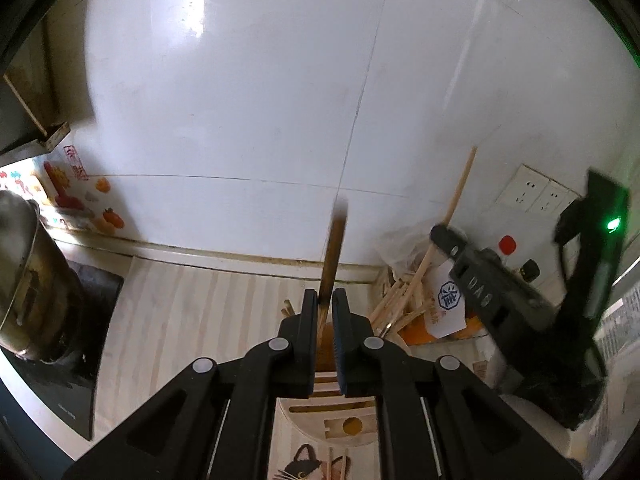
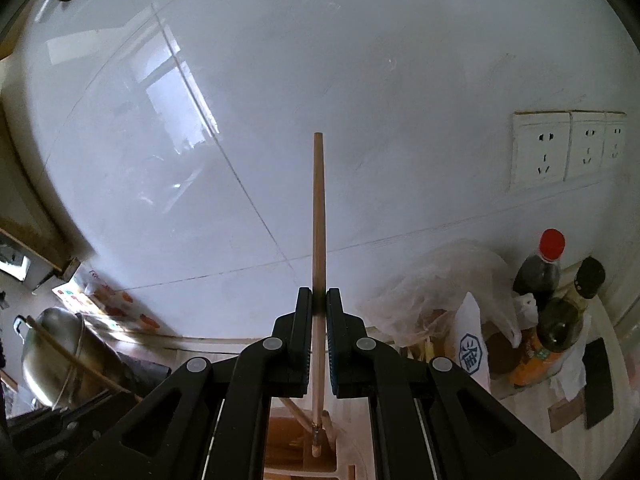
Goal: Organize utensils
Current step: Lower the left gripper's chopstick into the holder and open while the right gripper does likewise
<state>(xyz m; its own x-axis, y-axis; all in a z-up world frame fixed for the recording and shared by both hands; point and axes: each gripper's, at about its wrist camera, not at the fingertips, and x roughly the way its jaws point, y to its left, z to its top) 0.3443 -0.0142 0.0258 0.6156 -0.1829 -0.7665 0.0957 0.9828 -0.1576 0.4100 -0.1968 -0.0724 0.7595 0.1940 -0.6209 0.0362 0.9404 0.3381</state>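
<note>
In the left wrist view my left gripper is shut on a dark brown chopstick that stands upright and looks blurred. Under it sits a pale wooden utensil holder with slots and a cat picture. At the right of that view my right gripper holds a light wooden chopstick that slants upward. In the right wrist view the right gripper is shut on that light chopstick. The stick's lower end hangs over a wooden holder. Loose chopsticks lie heaped at the right.
A steel pot stands on a dark stove at the left. Sauce bottles, a crumpled plastic bag and wall outlets fill the right. The white tiled wall rises close behind the striped counter.
</note>
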